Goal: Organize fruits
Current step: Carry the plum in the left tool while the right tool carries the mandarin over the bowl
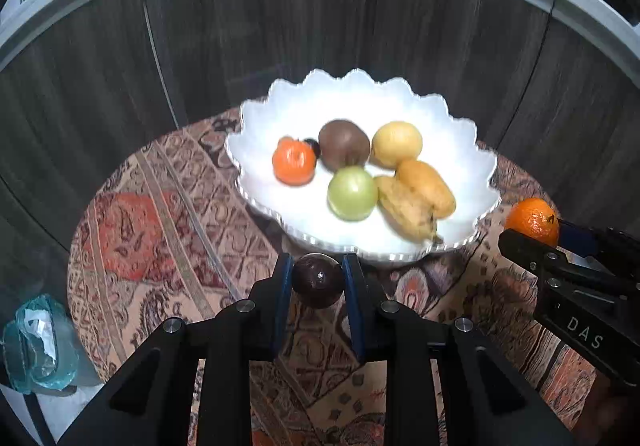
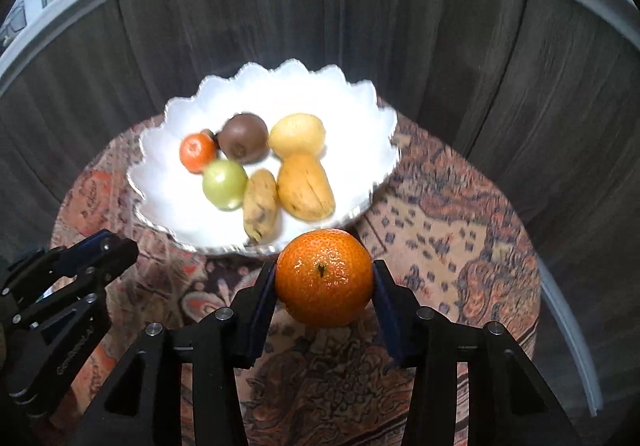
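Blue-padded jaws of the left gripper [image 1: 318, 278] are clamped on a dark purple fruit [image 1: 318, 280], held just short of the near rim of the white scalloped bowl [image 1: 460, 134]. The right gripper [image 2: 324, 286] is clenched on a mandarin [image 2: 325, 277], also at the near rim, towards the bowl's right side.

Step in hand, prob.: carry both fruits over the rim & set them in the bowl. To do it well: lift enough to clear the scalloped edge, aim for bare white floor (near-left for the purple one, right side for the mandarin), go low before letting go so nothing rolls, and stagger the two hands so they don't cross.

Already in the bowl: small orange fruit [image 1: 294, 162], brown fruit [image 1: 344, 144], yellow round fruit [image 1: 396, 144], green fruit [image 1: 352, 193], two elongated yellow fruits [image 1: 416, 202].

Views differ: left cam shows a crumpled clear bag [image 1: 38, 342] off the cloth's left edge; right cam doesn't. Right cam shows the mandarin's stem end & full grip; left cam sees only its top behind the other tool. The purple fruit shows in left cam only.
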The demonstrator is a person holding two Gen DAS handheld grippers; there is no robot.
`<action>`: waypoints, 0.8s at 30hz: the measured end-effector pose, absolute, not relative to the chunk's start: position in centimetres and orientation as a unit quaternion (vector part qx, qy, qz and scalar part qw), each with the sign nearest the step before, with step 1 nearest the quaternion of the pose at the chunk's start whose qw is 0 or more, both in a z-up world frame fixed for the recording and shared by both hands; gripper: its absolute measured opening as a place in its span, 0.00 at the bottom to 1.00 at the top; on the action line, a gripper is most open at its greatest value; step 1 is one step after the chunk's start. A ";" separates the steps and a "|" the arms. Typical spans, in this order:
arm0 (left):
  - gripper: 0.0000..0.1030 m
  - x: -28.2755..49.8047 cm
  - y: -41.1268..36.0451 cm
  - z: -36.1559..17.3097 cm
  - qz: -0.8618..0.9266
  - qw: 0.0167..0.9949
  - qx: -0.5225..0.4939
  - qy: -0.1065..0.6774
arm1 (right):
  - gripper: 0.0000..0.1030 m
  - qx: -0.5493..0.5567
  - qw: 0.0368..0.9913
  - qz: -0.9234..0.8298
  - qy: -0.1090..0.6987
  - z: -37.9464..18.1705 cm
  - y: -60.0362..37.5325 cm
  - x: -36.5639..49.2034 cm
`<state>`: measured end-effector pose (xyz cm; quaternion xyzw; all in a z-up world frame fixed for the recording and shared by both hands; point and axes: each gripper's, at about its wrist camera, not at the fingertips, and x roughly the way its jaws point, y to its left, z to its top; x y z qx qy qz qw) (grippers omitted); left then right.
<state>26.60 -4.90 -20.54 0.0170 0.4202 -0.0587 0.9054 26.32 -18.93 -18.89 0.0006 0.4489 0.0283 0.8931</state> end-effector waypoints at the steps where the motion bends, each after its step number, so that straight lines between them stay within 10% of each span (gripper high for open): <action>1: 0.25 26.8 -4.9 -20.3 -0.060 0.906 0.018 0.418 | 0.46 0.000 0.894 0.028 0.446 -18.7 -18.9 26.5; 24: 0.25 35.0 -5.0 -19.2 -0.062 0.912 0.042 0.402 | 0.46 0.002 0.898 0.009 0.439 -18.4 -19.3 34.9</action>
